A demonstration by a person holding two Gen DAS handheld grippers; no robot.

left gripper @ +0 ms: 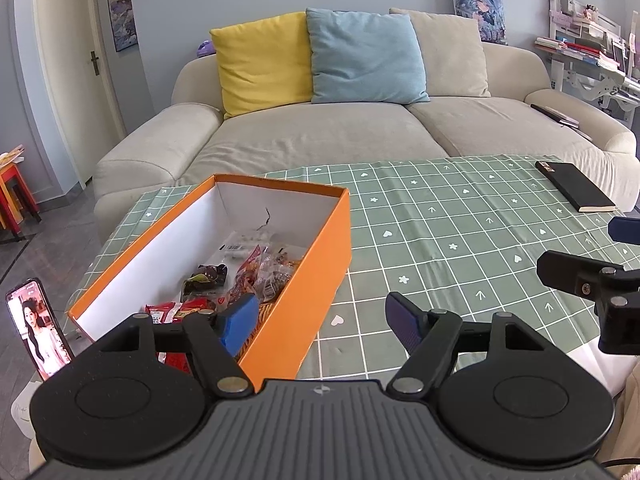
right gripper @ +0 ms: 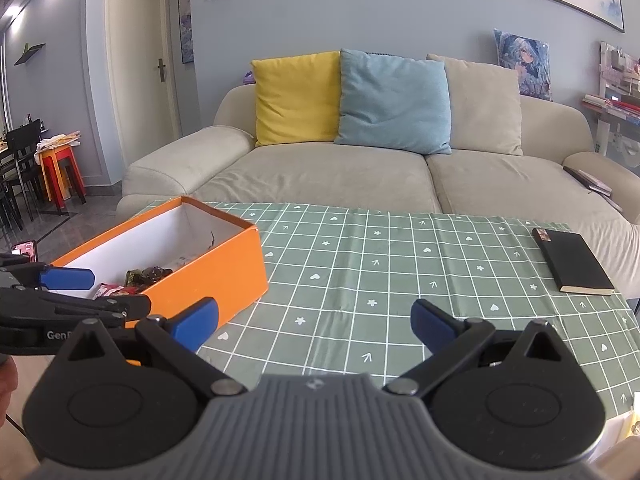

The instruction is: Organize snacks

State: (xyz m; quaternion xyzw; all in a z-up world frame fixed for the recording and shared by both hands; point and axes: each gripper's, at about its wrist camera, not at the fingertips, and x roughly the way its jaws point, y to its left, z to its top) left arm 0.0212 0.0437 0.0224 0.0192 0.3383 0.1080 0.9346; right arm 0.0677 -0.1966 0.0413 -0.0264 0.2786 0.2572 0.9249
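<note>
Hovering with jaws spread and empty, the left tool and right tool seem finished packing, since the snack packets lie inside the orange box ahead-left on the bench, leaving only withdrawal.

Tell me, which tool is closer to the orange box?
Left. The left tool straddles the orange box's near corner, one finger over the snacks. The right tool hovers beside it, over the tablecloth.

Only "Gen", cut off, on the left hand-held gripper.
</note>
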